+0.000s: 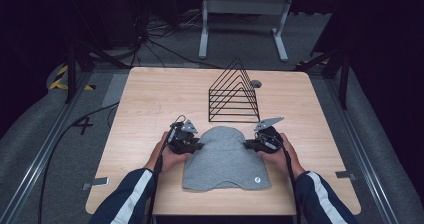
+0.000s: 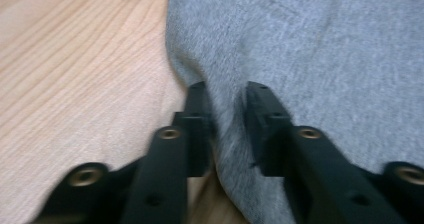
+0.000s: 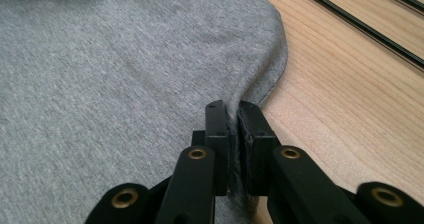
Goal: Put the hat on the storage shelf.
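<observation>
I have a grey cloth (image 1: 226, 159) lying flat on the wooden table (image 1: 150, 99), near the front edge and about midway between the left and right edges. It has a rounded top end pointing toward the far edge and a small round badge (image 1: 257, 180) near its front right corner.

My left claw (image 1: 199, 146) sits at the cloth's left edge. In the left gripper view (image 2: 226, 111) the jaws stand a little apart with a raised fold of the grey fabric between them, so it is grasping the cloth.

My right claw (image 1: 246, 144) is at the cloth's right edge. In the right gripper view (image 3: 231, 115) the jaws are clenched nearly together on a pinch of the hem.

Behind the cloth, toward the far edge, a black wire rack (image 1: 234, 95) stands upright on the table, just beyond the cloth's rounded end.
</observation>
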The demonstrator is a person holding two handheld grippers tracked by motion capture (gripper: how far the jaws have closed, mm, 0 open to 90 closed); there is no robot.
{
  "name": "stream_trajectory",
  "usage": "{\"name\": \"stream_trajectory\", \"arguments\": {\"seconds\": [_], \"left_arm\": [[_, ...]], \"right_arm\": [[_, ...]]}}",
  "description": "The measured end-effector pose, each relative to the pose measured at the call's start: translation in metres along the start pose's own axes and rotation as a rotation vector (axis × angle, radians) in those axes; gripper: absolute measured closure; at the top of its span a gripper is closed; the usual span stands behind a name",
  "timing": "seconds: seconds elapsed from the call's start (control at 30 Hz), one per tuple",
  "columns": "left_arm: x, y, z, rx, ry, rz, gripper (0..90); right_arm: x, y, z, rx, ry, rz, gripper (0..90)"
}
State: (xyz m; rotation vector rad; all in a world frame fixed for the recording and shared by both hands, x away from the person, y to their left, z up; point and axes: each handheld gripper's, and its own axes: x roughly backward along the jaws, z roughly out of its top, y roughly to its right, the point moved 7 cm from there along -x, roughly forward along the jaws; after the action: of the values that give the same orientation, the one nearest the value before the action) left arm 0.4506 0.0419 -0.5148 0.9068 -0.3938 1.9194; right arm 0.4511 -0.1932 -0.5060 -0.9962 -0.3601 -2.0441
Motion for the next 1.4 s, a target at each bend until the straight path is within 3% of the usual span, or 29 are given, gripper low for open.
{"name": "stream_trajectory", "arguments": {"seconds": [0.1, 0.23, 0.33, 0.4, 0.43, 0.47, 0.67, 0.8, 1.13, 1.4], "left_arm": [[0.001, 0.004, 0.001, -0.034, -0.013, -0.001, 84.7], [0.009, 0.008, 0.008, -0.043, 0.027, 0.003, 85.0], [0.021, 0.014, 0.017, -0.054, 0.066, -0.004, 85.0], [0.035, 0.019, 0.028, -0.077, 0.12, 0.008, 85.1], [0.035, 0.019, 0.028, -0.077, 0.12, 0.008, 85.2], [0.046, 0.022, 0.037, -0.104, 0.144, 0.017, 85.2], [0.067, 0.029, 0.061, -0.16, 0.207, 0.034, 85.5], [0.076, 0.03, 0.075, -0.2, 0.212, 0.045, 85.5], [0.105, 0.037, 0.12, -0.257, 0.27, 0.06, 85.8], [0.127, 0.042, 0.168, -0.304, 0.321, 0.087, 85.8]], "right_arm": [[0.003, -0.002, -0.001, 0.023, 0.002, 0.002, 85.8], [0.015, -0.006, 0.004, 0.036, 0.045, 0.001, 86.0], [0.029, -0.01, 0.008, 0.057, 0.076, -0.004, 86.0], [0.045, -0.014, 0.015, 0.078, 0.117, -0.024, 86.0], [0.045, -0.014, 0.015, 0.078, 0.117, -0.024, 86.0], [0.055, -0.016, 0.021, 0.097, 0.142, -0.046, 86.1], [0.086, -0.021, 0.039, 0.139, 0.212, -0.09, 86.2], [0.102, -0.021, 0.047, 0.148, 0.237, -0.112, 86.2], [0.145, -0.016, 0.073, 0.165, 0.322, -0.173, 86.2], [0.186, -0.01, 0.102, 0.194, 0.389, -0.234, 86.2]]}}
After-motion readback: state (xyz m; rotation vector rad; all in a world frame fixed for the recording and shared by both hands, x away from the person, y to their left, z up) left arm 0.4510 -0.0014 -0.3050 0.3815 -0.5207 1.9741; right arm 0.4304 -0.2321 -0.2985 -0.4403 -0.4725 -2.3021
